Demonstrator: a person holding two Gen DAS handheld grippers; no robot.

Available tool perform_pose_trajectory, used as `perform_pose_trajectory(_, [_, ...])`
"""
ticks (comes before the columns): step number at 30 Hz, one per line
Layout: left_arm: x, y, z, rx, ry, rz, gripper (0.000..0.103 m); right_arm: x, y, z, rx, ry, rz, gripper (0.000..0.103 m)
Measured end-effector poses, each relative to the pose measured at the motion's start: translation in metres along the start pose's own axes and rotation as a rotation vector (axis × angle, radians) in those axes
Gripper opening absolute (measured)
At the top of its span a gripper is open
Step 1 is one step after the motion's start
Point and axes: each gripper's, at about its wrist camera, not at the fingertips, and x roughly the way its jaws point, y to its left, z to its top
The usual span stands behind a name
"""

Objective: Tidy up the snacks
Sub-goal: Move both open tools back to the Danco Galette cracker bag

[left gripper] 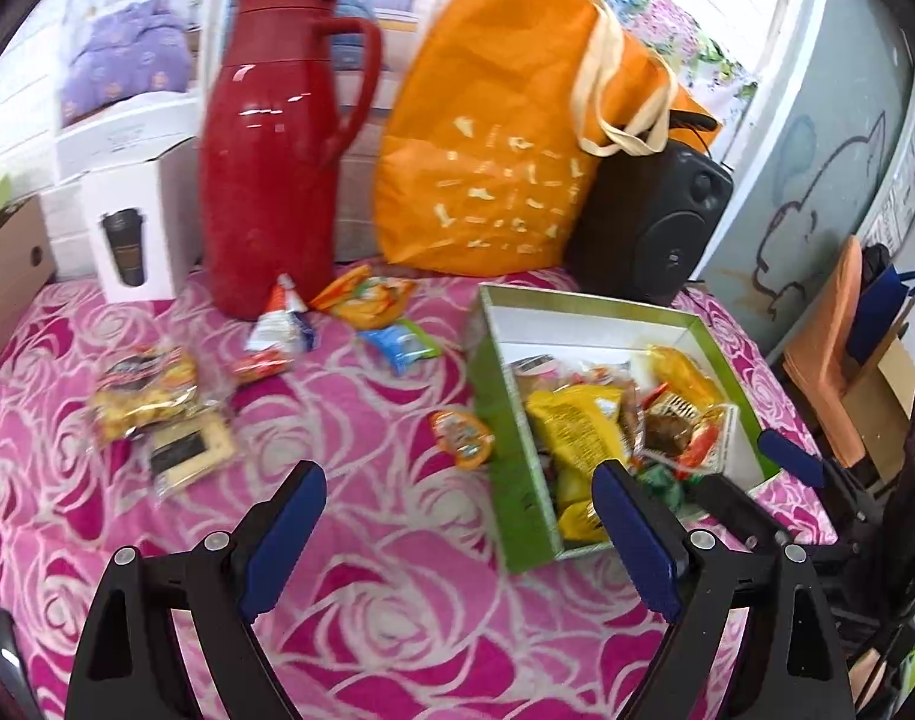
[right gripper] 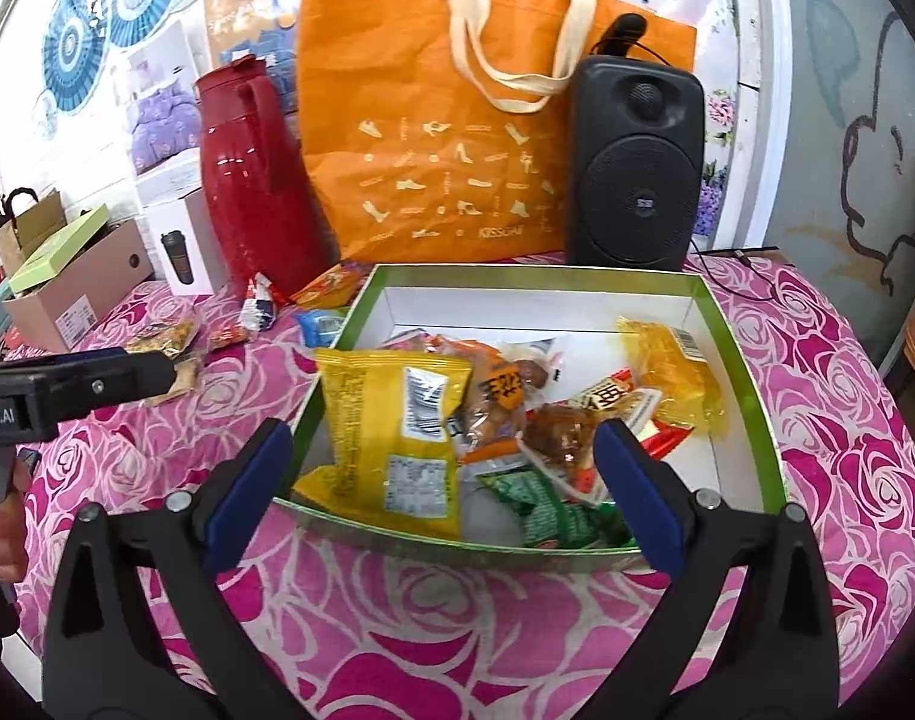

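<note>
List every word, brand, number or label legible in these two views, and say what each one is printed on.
"KISSCAT": orange tote bag, lower front, near the shoe motifs.
"obot.AI" (start cut off by the frame edge): left gripper body, seen from the right wrist view.
Yellow snack packet in the green box: barcode and fine print too small to read.
Speaker badge: blurred.

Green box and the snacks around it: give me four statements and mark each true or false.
1. The green box holds several snack packets. True.
2. The left gripper is shut on a packet. False: its jaws are open and empty.
3. The red thermos lies on its side. False: it stands upright.
4. The small orange packet lies on the cloth outside the box. True.
</note>
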Motion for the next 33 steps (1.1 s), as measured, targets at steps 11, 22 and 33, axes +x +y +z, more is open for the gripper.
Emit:
perform_pose_trajectory(11, [-0.027, 0.102, -0.028, -0.131, -0.003, 0.147, 0.092, 0.022, 0.090, 0.002, -0.133, 0.047, 0.210, 0.102])
perform_pose_trajectory(22, [-0.019, 0.176, 0.001, -0.195, -0.016, 0.153, 0.092, 0.096, 0.176, 0.006, -0.214, 0.187, 0.406, 0.102])
perform_pose_trajectory(33, [0.038, 0.233, 0.024, -0.321, 0.061, 0.065, 0.091, 0.156, 0.196, 0.019, -0.171, 0.237, 0.411, 0.102])
